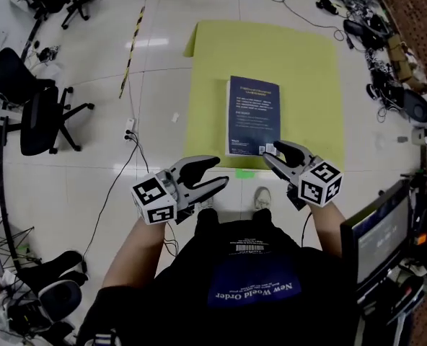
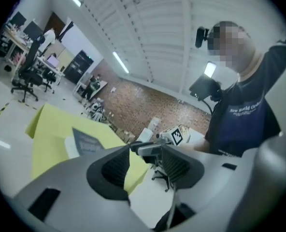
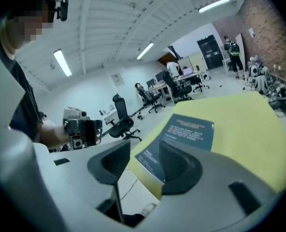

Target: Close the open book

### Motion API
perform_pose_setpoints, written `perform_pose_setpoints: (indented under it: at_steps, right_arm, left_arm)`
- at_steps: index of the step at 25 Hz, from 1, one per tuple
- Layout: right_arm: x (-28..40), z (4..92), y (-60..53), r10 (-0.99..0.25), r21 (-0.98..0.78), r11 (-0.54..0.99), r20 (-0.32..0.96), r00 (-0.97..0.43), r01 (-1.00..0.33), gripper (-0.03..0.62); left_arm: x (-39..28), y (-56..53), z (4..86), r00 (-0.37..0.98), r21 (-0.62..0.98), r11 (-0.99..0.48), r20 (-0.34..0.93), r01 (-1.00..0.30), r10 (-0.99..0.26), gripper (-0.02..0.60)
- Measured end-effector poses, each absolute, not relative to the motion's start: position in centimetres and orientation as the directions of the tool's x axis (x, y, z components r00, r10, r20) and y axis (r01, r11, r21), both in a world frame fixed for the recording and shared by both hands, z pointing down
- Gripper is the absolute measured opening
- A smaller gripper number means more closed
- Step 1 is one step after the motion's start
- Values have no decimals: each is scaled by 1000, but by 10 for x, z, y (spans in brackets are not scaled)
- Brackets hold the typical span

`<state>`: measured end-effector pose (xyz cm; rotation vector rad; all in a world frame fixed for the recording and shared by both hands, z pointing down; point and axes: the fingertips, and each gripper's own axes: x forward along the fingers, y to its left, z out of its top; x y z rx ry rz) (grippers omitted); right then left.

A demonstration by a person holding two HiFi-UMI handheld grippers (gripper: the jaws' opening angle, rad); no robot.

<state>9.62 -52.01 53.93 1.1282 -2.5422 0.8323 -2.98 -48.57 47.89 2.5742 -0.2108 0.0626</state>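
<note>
Yellow mat [image 1: 307,71] is spread ahead. The shut book [image 1: 253,115] is laid lengthwise away, nearer the right tongs [image 1: 275,151] than the left tongs [image 1: 221,170]; both are held wide, empty.

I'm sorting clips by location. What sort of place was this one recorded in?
Probably an open-plan office or lab: rolling office chairs on a tiled floor, desks with monitors in the background, and cables and gear at the floor's edge. The book lies on a yellow mat on the floor.

Grey left hand-held gripper [image 1: 219,171], right hand-held gripper [image 1: 271,152]; black pads [image 2: 116,170]; marker cubes [image 1: 154,199]; dark T-shirt [image 1: 221,254], white lettering [image 1: 257,291].
</note>
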Motion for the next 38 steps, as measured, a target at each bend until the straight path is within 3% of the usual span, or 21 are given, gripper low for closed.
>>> perform_pose_setpoints:
  at_steps: [3, 7, 10, 17, 27, 38]
  right_arm:
    - [113, 480, -521, -642, -393, 575, 326, -694, -717, 145]
    - [144, 409, -518, -697, -339, 593, 238, -676, -730, 55]
    - [167, 366, -520, -747, -309, 577, 175, -641, -756, 2]
    - [203, 343, -501, -796, -349, 534, 101, -597, -770, -14]
    - [237, 355, -485, -819, -279, 515, 122, -561, -811, -17]
    - [231, 350, -497, -798, -256, 547, 128, -589, -797, -17]
  left_arm:
    - [-22, -491, 420, 983, 486, -861, -18, -150, -181, 197]
    - [-15, -502, 358, 964, 435, -884, -112, -170, -240, 53]
    - [-10, -507, 321, 950, 402, -898, -166, -179, -263, 8]
    - [2, -509, 313, 938, 369, -893, -124, -259, -323, 8]
    - [6, -503, 321, 934, 342, -898, -125, -276, -335, 8]
    - [3, -503, 321, 932, 350, -891, -109, -289, -345, 8]
